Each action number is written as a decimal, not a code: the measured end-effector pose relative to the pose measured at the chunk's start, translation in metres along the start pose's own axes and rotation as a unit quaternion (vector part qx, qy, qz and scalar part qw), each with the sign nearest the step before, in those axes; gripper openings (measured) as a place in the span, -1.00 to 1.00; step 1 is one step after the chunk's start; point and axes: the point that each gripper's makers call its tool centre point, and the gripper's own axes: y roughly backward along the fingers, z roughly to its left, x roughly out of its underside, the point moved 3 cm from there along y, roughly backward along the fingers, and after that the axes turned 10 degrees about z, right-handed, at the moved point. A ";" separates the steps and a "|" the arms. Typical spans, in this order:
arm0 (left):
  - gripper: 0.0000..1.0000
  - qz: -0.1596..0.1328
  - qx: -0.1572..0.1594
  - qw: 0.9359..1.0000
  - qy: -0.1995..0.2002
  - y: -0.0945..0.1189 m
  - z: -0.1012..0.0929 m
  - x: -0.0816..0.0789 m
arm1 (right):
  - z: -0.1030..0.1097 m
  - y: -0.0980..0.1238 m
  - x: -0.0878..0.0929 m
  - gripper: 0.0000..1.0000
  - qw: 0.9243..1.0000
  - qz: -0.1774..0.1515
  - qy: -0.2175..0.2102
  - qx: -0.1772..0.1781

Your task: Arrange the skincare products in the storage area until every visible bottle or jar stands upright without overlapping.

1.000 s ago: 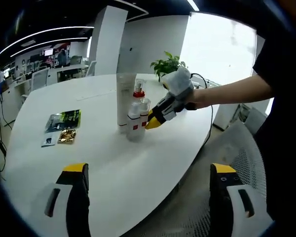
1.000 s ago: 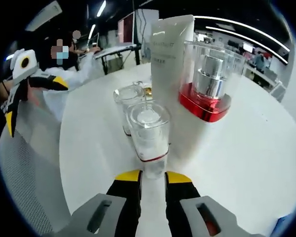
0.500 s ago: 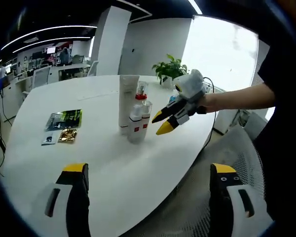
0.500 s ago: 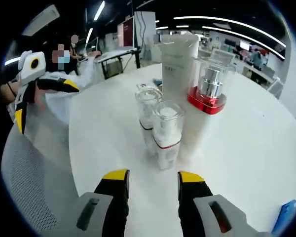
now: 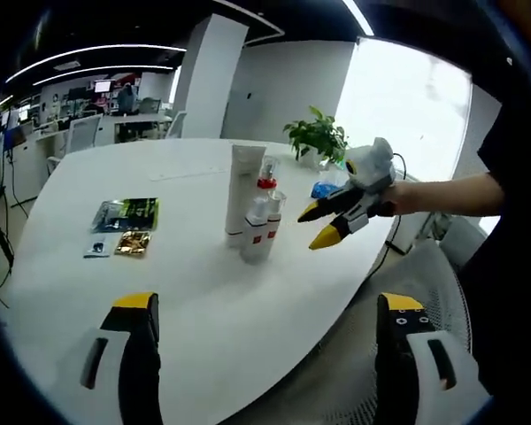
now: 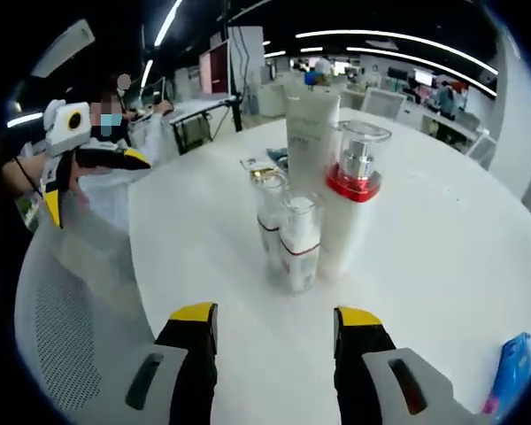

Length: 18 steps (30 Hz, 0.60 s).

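White round table point(image 5: 203, 310) in an open office carries a tight cluster of four skincare containers, all upright. Right gripper view: tall white tube point(image 6: 311, 133) at the back, red-collared pump bottle point(image 6: 351, 208) beside it, and two small clear-capped bottles point(image 6: 299, 243) and point(image 6: 271, 212) in front, standing close together (contact between them cannot be judged). Right gripper point(image 6: 274, 323) sits short of the cluster, jaws spread, nothing between them. Left gripper point(image 5: 270, 305) is held well back from the table edge, jaws wide apart and empty. Left gripper view also shows sachets point(image 5: 126, 214) lying flat on the table, well apart from the cluster, a plant point(image 5: 319, 137) at the far edge, and a blue packet point(image 6: 510, 372) near the right gripper.
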 end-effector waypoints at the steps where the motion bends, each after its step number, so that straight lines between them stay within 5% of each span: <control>1: 0.90 0.000 -0.002 1.000 0.000 0.001 0.002 -0.001 | 0.001 0.003 -0.001 -0.02 1.000 -0.003 0.000 0.002; 13: 0.91 0.007 -0.005 1.000 -0.002 0.004 0.007 -0.007 | 0.024 0.027 0.008 0.27 0.999 -0.031 -0.018 -0.007; 18: 0.91 0.008 -0.007 1.000 -0.001 0.004 0.010 -0.008 | 0.037 0.035 0.012 0.54 0.998 -0.049 -0.040 -0.023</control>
